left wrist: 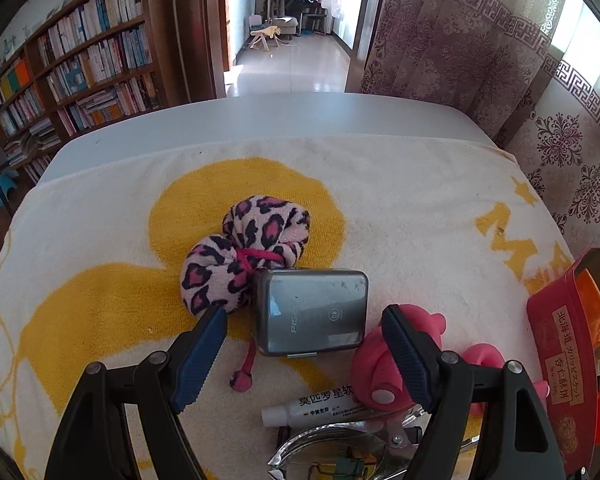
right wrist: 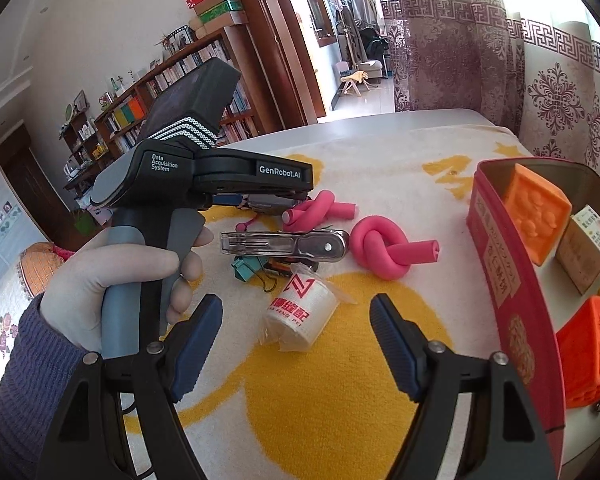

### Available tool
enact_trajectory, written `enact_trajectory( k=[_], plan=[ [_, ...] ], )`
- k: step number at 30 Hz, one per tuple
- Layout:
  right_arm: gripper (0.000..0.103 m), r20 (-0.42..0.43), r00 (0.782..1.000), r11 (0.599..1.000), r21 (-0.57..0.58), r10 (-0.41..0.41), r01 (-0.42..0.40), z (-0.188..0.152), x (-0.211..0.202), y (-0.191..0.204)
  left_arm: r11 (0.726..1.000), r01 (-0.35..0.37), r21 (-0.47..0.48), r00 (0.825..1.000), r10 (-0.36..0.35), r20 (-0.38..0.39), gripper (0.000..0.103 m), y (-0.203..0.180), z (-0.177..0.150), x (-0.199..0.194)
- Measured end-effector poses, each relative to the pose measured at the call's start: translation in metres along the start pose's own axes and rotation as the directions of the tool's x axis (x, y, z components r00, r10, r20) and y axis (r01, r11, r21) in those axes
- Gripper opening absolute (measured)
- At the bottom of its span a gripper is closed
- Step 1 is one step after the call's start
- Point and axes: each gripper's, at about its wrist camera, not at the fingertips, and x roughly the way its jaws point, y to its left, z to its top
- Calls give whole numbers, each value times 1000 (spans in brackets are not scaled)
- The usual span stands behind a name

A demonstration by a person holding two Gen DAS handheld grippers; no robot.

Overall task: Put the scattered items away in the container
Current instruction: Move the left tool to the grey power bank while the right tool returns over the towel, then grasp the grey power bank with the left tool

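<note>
The left gripper [left wrist: 302, 326] is hovering with jaws wide over the grey power bank [left wrist: 312, 312] on the towel-covered worktop [left wrist: 400, 208]. The right gripper [right wrist: 296, 316], jaws wide and empty, is hanging beside the red tin [right wrist: 512, 288].

The grey metal power bank [left wrist: 312, 312] carries the faint word "PISEN". The white ointment tube [left wrist: 312, 404] shows Chinese characters, partly hidden. The red rectangular tin container [left wrist: 560, 364] has a cream label of Chinese and Japanese characters. The black handheld left gripper body [right wrist: 220, 176] reads "Data Acquisition System" and "GenRobot.AI". The white wrapped roll [right wrist: 300, 312] bears a red logo, red Chinese characters and small Latin letters, only partly legible.
</note>
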Motion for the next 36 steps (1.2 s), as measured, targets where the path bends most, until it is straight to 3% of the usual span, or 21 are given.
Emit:
enact_trajectory(
  k=[9,12,25,36],
  plan=[
    [80,8,1000,1000,-15,-8,8,-1,-2,1,994,-103,21,995,103,21,79,3,14,14],
    [80,7,1000,1000,-11,-9,9,-2,-1,-1,998,-56,3,998,56,14,63,11,7,10],
    [80,9,1000,1000,-17,-1,1,-5,4,-1,997,7,-82,999,-4,37,60,50,-28,-32],
    [80,9,1000,998,-62,-2,3,-11,8,14,993,23,-113,999,-19,40,60,90,-92,-76]
  ],
)
